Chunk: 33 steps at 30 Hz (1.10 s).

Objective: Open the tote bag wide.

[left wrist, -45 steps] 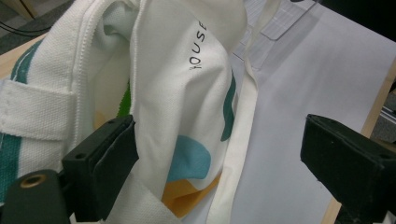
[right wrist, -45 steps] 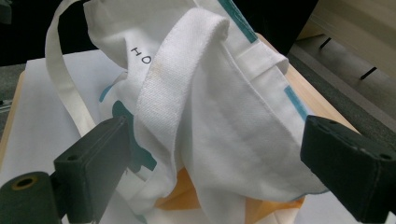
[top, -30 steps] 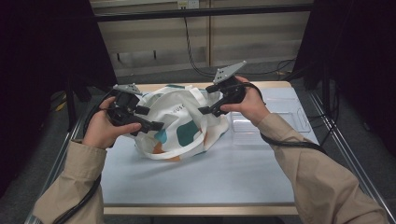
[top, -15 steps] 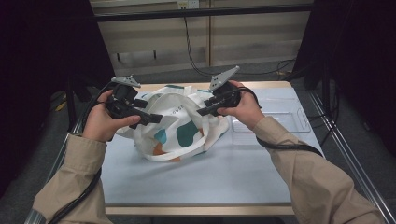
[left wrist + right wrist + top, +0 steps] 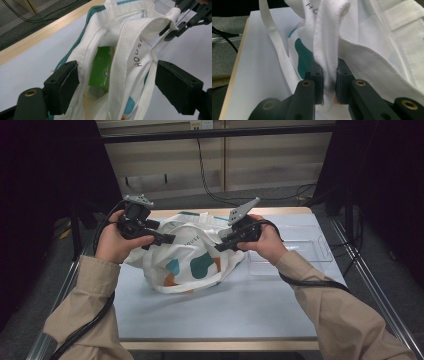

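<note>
A white tote bag with teal and orange patches sits on the pale table, towards the far edge and left of the middle, slumped but with its mouth up. The person works at it from both sides.

The right gripper comes in from the bag's right, jaws pointing left at its upper rim. It is clenched on a fold of the white fabric — in the right gripper view the cloth rises as a doubled band from between the two black pads, which press it from either side. Those jaws have just been closing, and the fabric is caught between them.

The left gripper reaches in from the bag's left, its tips over the top of the bag. Its jaws stand wide apart and released; they have just been easing a little closer. In the left gripper view the bag's open mouth lies between them, zipper parted, a green packet showing inside — neither pad visibly presses the cloth.

A loose white strap hangs down the bag's side. Just right of the bag, beside the right hand, a clear plastic tray lies on the table.
</note>
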Motion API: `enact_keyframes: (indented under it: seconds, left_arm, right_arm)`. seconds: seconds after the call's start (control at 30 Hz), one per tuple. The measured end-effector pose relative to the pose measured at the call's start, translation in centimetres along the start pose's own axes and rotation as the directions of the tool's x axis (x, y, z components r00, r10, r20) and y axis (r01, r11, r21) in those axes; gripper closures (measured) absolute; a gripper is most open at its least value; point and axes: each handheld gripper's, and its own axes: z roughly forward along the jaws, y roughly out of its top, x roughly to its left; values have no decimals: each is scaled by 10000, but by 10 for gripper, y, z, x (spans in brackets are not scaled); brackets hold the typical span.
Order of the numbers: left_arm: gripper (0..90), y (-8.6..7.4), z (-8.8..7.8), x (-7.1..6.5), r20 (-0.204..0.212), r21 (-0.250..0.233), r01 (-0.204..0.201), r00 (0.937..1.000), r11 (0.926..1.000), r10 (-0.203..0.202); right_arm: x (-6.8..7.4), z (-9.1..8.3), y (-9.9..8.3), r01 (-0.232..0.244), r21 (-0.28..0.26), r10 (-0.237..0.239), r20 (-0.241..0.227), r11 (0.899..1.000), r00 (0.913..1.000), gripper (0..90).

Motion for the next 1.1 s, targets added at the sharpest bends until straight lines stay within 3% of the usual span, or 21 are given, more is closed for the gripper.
enact_keyframes:
  seconds: [0.13,0.2,0.23,0.4,0.5,0.57,0.77,1.03,1.1]
  left_arm:
    - [210,2,-1,2,-84,-111,101,9999,9999,-102]
    - [229,3,-1,4,-31,31,-72,10000,10000,72]
    - [244,3,-1,5,-44,-105,118,9999,9999,-118]
    - [251,2,0,11,-93,-239,328,9994,9992,-330]
    - [254,2,0,15,15,-257,183,9998,9995,-183]
    - [253,1,0,16,75,-472,481,9988,9977,-478]
    - [252,0,5,20,-3,-247,472,9989,9986,-472]
    - [324,-2,12,26,688,-292,799,9946,9964,-778]
    - [319,-2,12,25,731,-241,649,9953,9976,-630]
  right_arm:
    - [2,-1,-3,58,60,-58,-105,10000,9999,807]
    - [3,-1,-4,51,66,-50,-162,10000,9999,808]
    - [4,-1,-5,30,116,-28,-186,9999,9998,808]
    - [10,0,-12,137,229,-126,-458,9996,9989,809]
    - [13,0,-13,238,327,-220,-520,9992,9984,810]
    - [14,0,-15,251,342,-231,-575,9991,9981,810]
    - [18,0,-19,312,442,-281,-672,9985,9973,811]
    - [20,0,-26,308,391,-283,-643,9988,9975,811]
    - [19,0,-28,236,405,-211,-604,9989,9980,811]
